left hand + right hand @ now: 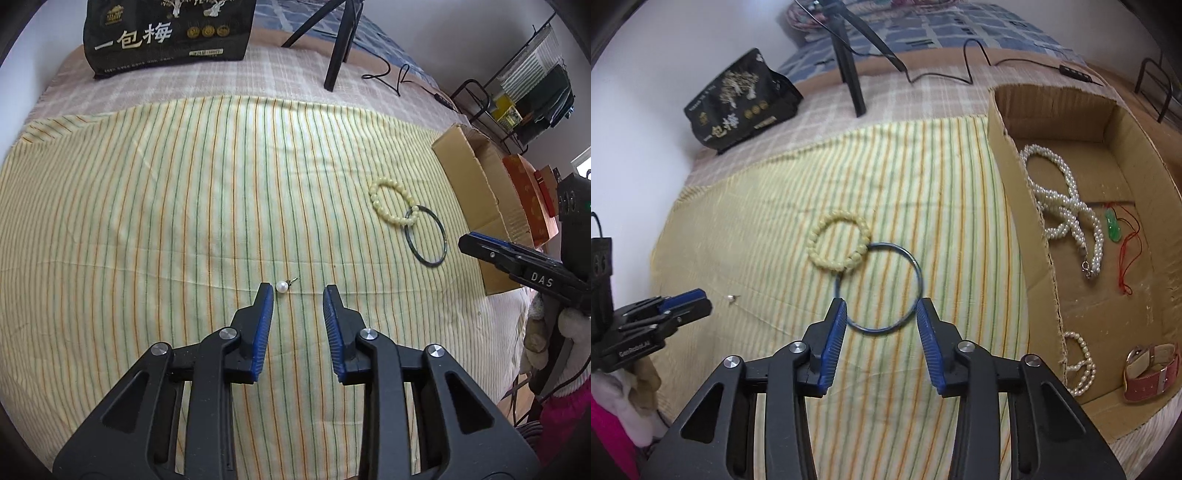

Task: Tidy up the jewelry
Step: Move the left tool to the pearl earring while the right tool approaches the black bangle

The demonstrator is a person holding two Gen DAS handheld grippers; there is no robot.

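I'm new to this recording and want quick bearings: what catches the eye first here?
The yellow striped cloth, where a bead bracelet overlaps a thin dark bangle just beyond the right gripper. A pearl earring lies off the left gripper. At the right, a cardboard box holds pearl strands and a pink watch.

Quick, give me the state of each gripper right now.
Left gripper: open, holding nothing; pearl earring lies just inside its left finger.
Right gripper: open, holding nothing; its tips straddle the dark bangle on the striped cloth.
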